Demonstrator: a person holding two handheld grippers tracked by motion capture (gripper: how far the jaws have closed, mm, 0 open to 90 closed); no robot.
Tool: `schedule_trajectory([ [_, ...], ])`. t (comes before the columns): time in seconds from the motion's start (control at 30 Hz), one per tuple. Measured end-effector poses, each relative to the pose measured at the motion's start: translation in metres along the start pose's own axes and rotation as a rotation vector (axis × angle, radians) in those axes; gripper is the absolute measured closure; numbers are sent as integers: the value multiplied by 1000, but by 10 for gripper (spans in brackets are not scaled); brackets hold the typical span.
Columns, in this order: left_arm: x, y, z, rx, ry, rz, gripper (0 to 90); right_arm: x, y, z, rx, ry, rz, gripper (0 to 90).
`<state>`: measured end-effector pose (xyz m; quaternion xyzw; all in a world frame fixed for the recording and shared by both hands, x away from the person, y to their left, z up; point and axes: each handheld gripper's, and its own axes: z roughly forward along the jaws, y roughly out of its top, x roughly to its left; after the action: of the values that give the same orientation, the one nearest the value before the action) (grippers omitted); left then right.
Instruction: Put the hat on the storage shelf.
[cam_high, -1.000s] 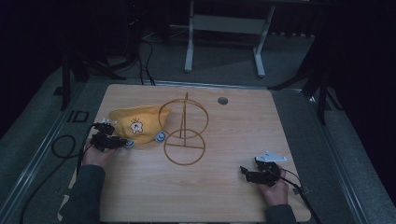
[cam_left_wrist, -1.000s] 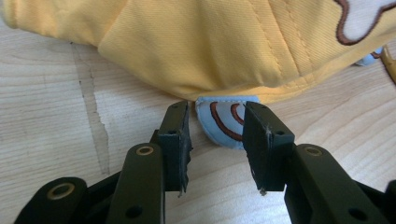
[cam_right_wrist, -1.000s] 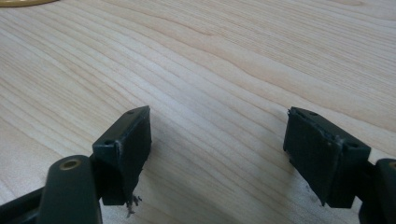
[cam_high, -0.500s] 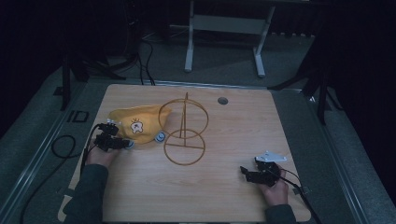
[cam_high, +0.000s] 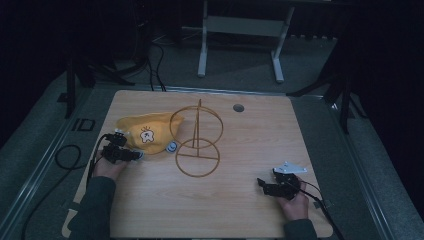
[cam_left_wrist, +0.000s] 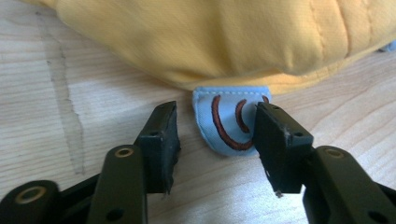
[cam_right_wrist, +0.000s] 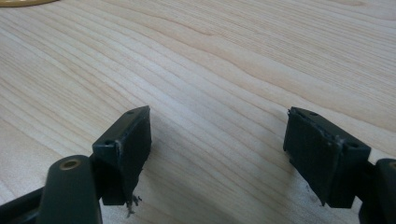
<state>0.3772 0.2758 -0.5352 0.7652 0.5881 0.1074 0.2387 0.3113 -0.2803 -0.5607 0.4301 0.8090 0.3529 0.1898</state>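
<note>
Wooden desk is carrying everything here, and on its left half a yellow cap is lying just beside a wire hat stand, whose upright ring is reaching over the cap's far edge. From the cap's near hem a small blue ear flap, stitched with dark curved lines, is sticking out flat onto the wood. Left tool is lying low at that hem with its jaws having just been opening; they are now standing moderately apart, one on either side of the flap, the right pad overlapping its edge but not pinching it. Right tool is resting well apart on the near right of the desk, jaws spread wide over bare wood and holding nothing. Judging by this, the step in hand is taking hold of the cap by its edge. Doing it well probably means sliding the left tool forward until the pads are bracketing both flap and hem, keeping the lower jaw skimming the wood, then closing firmly before lifting toward the stand.
</note>
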Motion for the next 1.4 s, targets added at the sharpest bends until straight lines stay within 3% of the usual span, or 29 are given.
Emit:
schedule_trajectory([
  [0.17, -3, 1, 1, -2, -9, 5, 542, 0, 0, 0, 0, 0, 0, 233],
  [0.33, -4, 0, -1, 1, -19, 7, 722, 0, 0, 0, 0, 0, 0, 233],
  [0.53, -6, 0, -5, -19, -48, -4, 823, 0, 0, 0, 0, 0, 0, 233],
  [0.77, -6, 1, -15, -55, -90, -3, 846, 0, 0, 0, 0, 0, 0, 233],
  [0.93, -4, 7, -31, -119, -149, -26, 847, 0, 0, 0, 0, 0, 0, 233],
  [1.4, -13, 36, -72, -235, -158, 7, 851, 0, 0, 0, 1, 0, 0, 233],
])
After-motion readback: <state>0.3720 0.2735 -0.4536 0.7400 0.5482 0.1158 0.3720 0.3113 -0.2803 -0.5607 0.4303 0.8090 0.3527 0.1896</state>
